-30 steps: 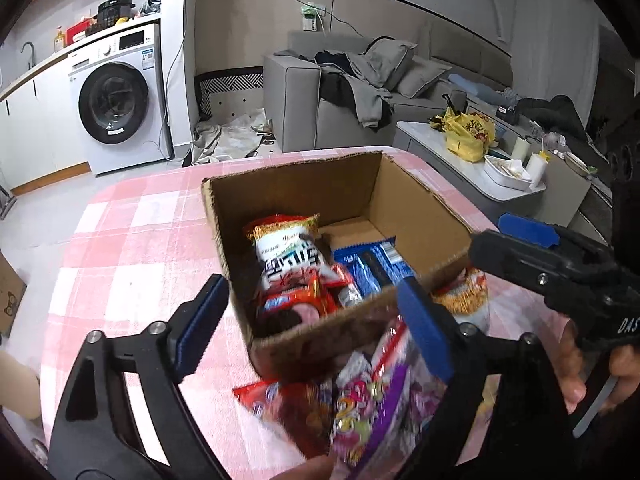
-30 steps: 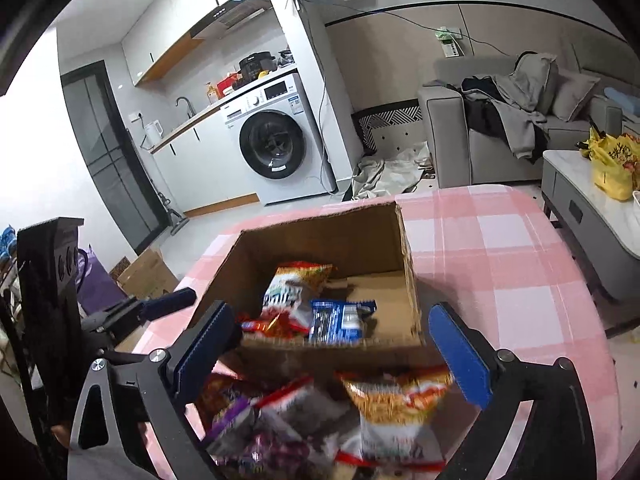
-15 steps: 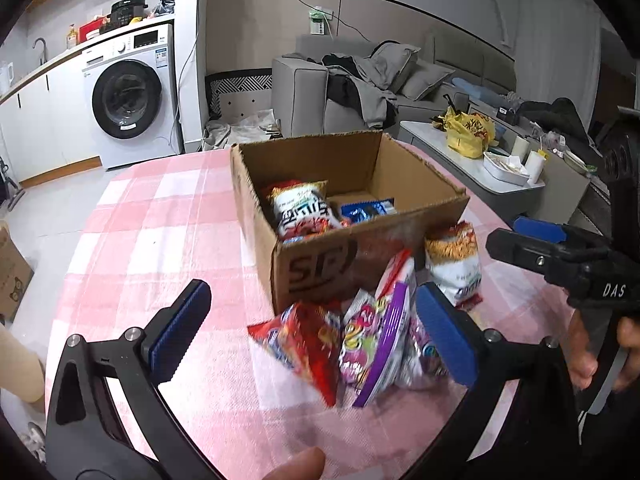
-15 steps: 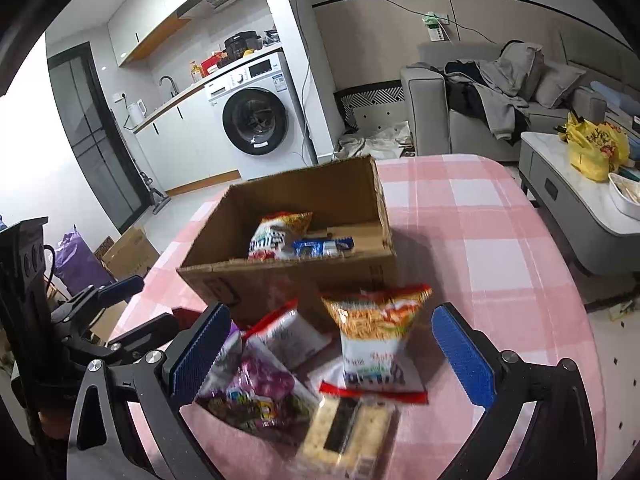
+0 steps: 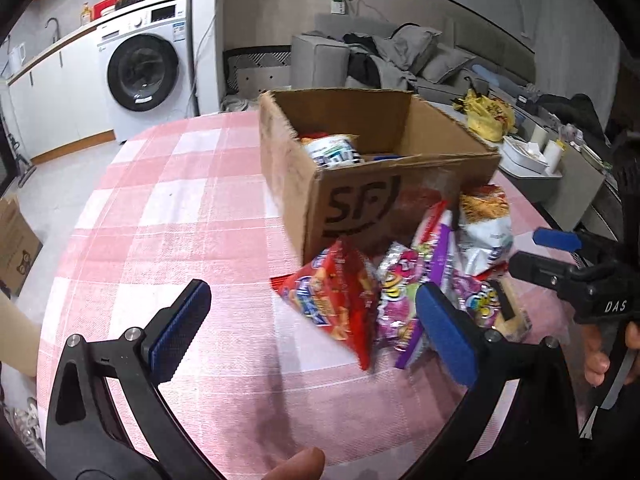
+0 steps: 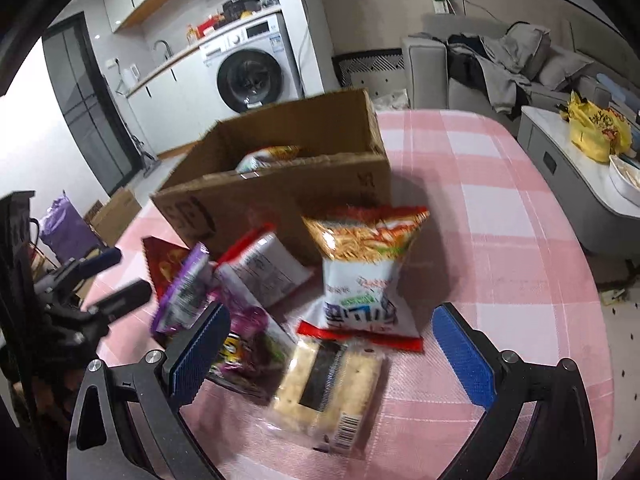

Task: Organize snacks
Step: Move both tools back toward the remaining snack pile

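A white washing machine (image 5: pixel 146 70) stands under a counter, with a grey sofa (image 6: pixel 492 68) against the beige wall.

Both wrist views look obliquely down, close over the table (image 5: pixel 192 216); both share the cardboard box (image 6: pixel 280 196) and snack pile (image 5: pixel 400 292).

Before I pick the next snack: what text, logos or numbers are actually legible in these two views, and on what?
"SF" in an oval logo: front wall of the cardboard box.
"DAS": body of the right hand-held gripper, seen from the left wrist.
Noodle-picture snack bag: large printed characters, too blurred to read.
Cracker pack: barcode, digits unreadable.
Red chip bag, purple candy bags: print blurred.
Washing machine stickers: too small.
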